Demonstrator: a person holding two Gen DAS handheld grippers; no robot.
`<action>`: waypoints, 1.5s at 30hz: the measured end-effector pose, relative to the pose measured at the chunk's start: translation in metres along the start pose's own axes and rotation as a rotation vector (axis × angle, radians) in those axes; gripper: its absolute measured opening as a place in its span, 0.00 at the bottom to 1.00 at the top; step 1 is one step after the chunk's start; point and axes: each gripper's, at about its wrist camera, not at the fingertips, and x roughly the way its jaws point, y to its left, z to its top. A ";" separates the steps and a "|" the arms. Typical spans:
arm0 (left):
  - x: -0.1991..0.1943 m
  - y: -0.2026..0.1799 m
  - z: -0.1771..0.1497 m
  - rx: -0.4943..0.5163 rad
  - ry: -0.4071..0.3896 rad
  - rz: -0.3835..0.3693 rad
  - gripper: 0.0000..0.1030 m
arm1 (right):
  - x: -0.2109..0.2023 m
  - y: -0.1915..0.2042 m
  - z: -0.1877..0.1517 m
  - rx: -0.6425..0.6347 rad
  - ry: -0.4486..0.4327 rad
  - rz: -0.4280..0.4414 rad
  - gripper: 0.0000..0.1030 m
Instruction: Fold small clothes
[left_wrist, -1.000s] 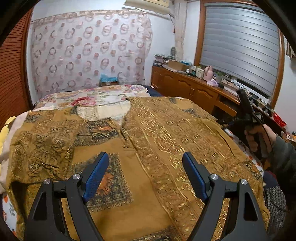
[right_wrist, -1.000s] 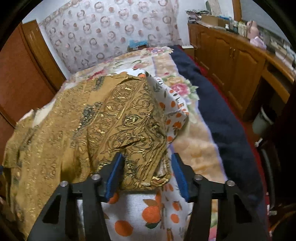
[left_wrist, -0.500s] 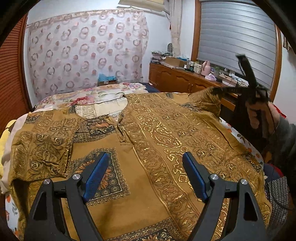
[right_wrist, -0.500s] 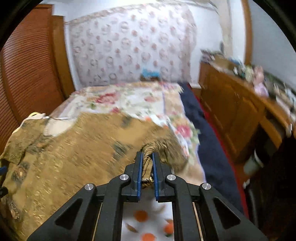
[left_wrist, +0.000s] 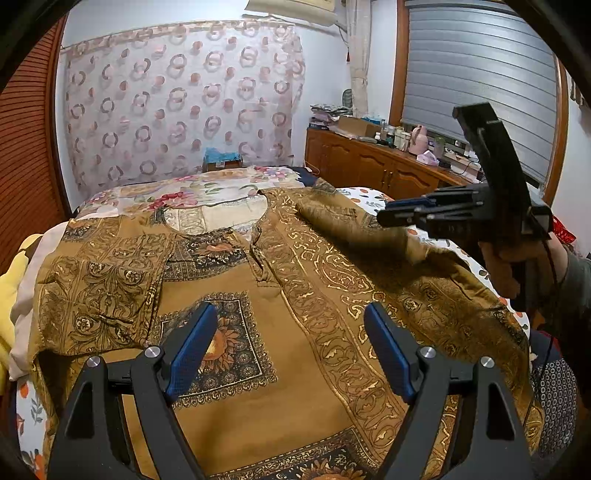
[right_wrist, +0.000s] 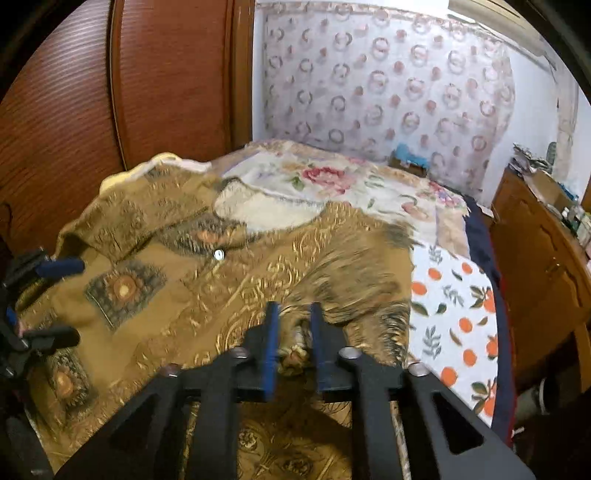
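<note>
Right tongs (right_wrist: 291, 336) carried sleeve inward over mustard gold-printed tunic (left_wrist: 258, 332), just reopening, fabric btwn; left tongs (left_wrist: 288, 347) spread above.

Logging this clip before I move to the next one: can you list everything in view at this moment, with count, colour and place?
Shirt: one, mustard-gold with dark patterned squares, spread on the bed; its right sleeve is folded in over the body.
Bedspread: one, floral cream and pink, under and beyond the shirt.
Sheet: one, white with orange fruit print, at the bed's right edge.
Curtain: one, pale with ring pattern, on the back wall.
Cabinet: one, brown wood, cluttered top, under the window.
Blind: one, grey, lowered.
Left gripper: black with blue pads, open above the shirt.
Right gripper: jaws just reopening around the sleeve hem.
Hand: one, holding the right gripper.
</note>
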 end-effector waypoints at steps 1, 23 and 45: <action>0.000 0.001 -0.001 -0.002 0.000 -0.001 0.80 | 0.001 -0.001 -0.001 0.004 0.003 0.007 0.29; 0.000 0.008 -0.003 -0.020 0.003 0.010 0.80 | 0.059 -0.043 0.012 0.213 0.071 -0.014 0.50; -0.001 0.021 -0.009 -0.052 0.006 0.007 0.80 | 0.098 -0.004 0.082 0.190 0.036 0.195 0.07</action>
